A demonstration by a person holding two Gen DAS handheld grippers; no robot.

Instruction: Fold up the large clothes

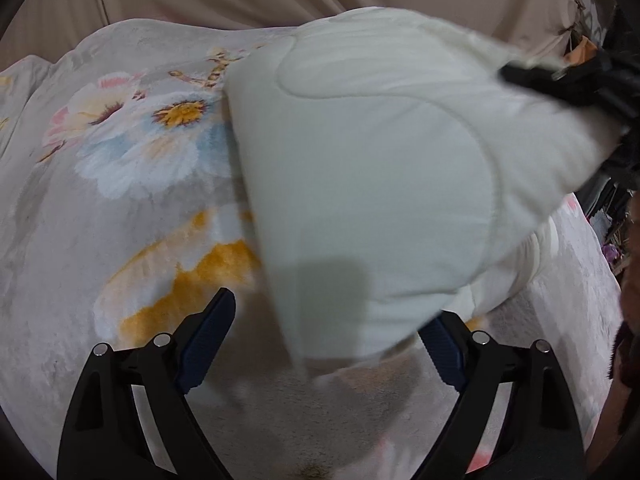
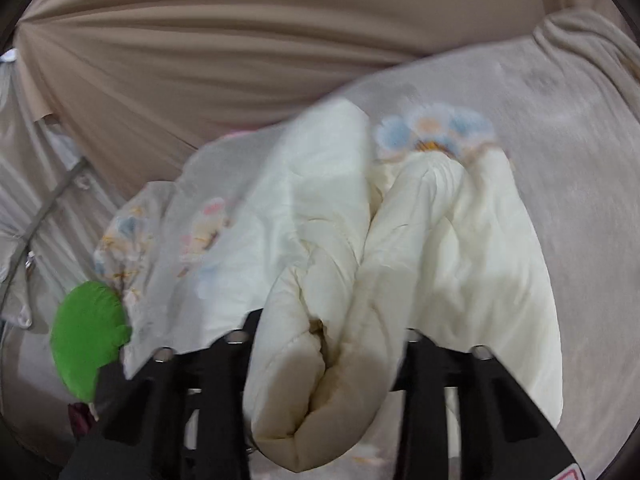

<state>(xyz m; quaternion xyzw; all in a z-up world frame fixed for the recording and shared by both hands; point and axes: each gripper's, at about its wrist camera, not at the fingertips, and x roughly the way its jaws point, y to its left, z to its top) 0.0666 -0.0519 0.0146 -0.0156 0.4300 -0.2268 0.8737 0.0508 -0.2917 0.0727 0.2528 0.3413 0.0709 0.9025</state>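
Left gripper (image 1: 324, 340): glossy black forked arms, silver round screw heads at the knuckles, dark blue ribbed pads (image 1: 208, 336) lining both fingers. Right gripper (image 2: 324, 344): matching black frame with silver screws, a red-and-white label at its lower edge.

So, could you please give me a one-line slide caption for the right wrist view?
Right gripper clamps a bunched fold of the puffy cream-white quilted garment above the floral grey plush blanket.
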